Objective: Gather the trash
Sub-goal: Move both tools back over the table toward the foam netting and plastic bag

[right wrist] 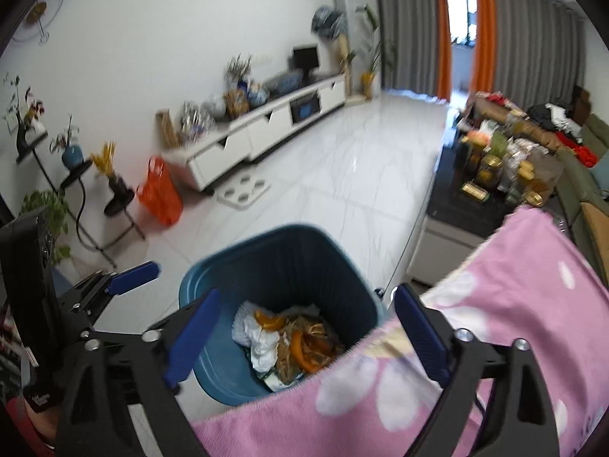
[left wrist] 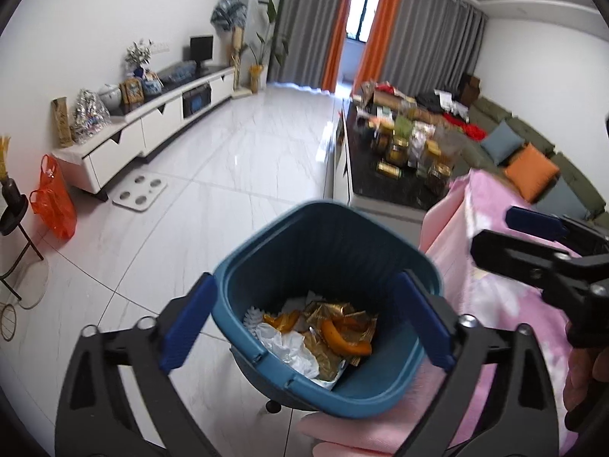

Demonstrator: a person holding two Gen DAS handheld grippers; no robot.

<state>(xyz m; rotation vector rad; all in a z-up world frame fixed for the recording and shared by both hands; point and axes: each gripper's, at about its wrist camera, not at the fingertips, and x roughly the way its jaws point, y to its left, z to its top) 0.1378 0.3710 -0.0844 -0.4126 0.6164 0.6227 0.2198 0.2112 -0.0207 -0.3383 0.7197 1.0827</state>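
A blue plastic bin (left wrist: 304, 236) stands on the floor beside a pink flowered blanket (left wrist: 506, 304). It holds trash (left wrist: 327, 335): orange peels, gold wrappers and crumpled white paper. My left gripper (left wrist: 304, 320) hovers above the bin's mouth, open and empty. The right gripper's fingers (left wrist: 533, 224) show at the right edge of that view. In the right wrist view the bin (right wrist: 281, 251) and its trash (right wrist: 289, 342) lie below my right gripper (right wrist: 304, 339), open and empty, partly over the blanket (right wrist: 495, 323). The left gripper's finger (right wrist: 133, 272) shows at the left.
A dark coffee table (left wrist: 380, 182) crowded with jars and packets stands behind the bin. A green sofa with cushions (left wrist: 529, 167) is at right. A white TV cabinet (left wrist: 152, 122), an orange bag (left wrist: 53, 202), a white scale (left wrist: 141, 192) and plant stands (right wrist: 76, 190) line the left wall.
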